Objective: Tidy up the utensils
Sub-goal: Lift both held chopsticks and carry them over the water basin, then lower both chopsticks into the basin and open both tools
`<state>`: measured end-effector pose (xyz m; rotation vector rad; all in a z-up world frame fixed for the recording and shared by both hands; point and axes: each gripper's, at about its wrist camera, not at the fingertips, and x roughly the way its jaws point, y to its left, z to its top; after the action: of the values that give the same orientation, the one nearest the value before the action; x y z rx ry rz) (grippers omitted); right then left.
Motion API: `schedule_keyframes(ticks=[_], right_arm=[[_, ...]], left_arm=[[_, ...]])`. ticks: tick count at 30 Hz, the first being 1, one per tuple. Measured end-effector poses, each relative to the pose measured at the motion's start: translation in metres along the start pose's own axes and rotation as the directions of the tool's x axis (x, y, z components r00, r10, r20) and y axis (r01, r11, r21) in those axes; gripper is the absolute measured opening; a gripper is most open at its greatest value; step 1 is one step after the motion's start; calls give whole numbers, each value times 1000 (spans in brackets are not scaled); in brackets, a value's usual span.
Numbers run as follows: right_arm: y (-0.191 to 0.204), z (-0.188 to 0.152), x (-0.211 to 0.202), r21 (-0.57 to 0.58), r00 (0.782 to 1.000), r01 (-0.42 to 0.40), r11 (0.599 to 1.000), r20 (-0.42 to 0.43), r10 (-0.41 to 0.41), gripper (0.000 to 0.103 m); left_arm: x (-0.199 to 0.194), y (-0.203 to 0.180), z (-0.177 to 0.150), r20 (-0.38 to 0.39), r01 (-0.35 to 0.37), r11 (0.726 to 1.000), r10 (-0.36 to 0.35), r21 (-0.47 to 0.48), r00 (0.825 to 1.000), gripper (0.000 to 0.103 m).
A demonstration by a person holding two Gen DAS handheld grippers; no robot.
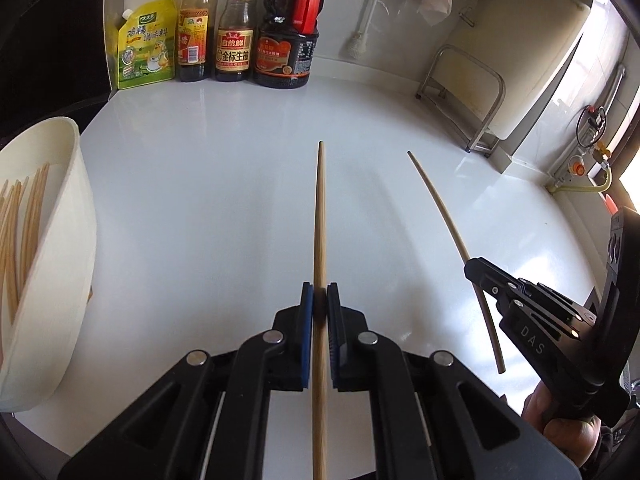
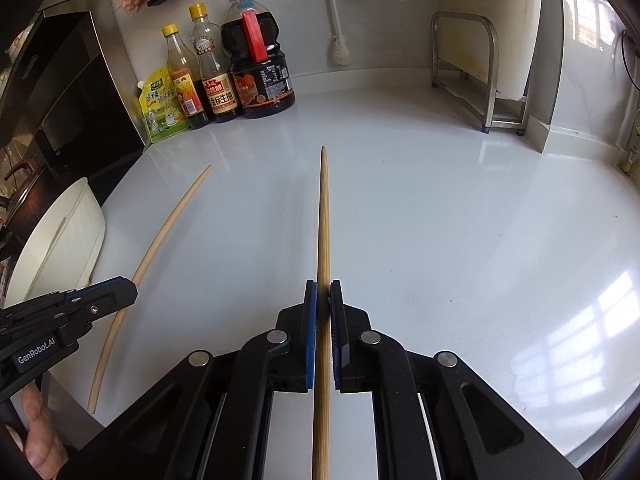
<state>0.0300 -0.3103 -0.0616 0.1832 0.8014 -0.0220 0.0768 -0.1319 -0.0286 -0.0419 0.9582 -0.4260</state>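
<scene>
White counter [image 1: 200, 184], green pouch [image 1: 147, 46], three sauce bottles [image 1: 235, 28] along the back wall, steel rack [image 2: 478, 68] at right, brush [image 2: 339, 54] hanging beside it

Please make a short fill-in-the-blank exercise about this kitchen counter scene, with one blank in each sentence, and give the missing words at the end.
1. The left hand-held gripper is shut on a wooden ____.
2. The right hand-held gripper holds ____ chopstick between its pads.
3. The white container at the left already holds several ____.
4. The large dark sauce bottle near the wall has a ____ handle.

Missing words: chopstick; one; chopsticks; red
</scene>
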Motion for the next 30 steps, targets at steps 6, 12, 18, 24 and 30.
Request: schedule_keyframes(ticks=[6,12,18,24,30], right_arm=[[48,12,-20,-30,994,-100,995,52,101,6],[124,32,-26,-106,969,-225,969,77,234,6],[210,50,-19,-192,936,-330,924,58,347,6],[279,56,0,-255,918,-384,887,-6,396,6],[321,49,24,-291,921,-388,875,-75,384,6]], left_arm=[[-45,33,5,68,-39,999,42,-38,997,7],[-100,97,9,140,-125,984,143,-125,980,7],[-141,167,8,173,-258,942,297,-214,939,8],[-153,217,8,168,-324,909,374,-263,912,8],[-142,252,7,132,-344,894,392,-287,910,8]])
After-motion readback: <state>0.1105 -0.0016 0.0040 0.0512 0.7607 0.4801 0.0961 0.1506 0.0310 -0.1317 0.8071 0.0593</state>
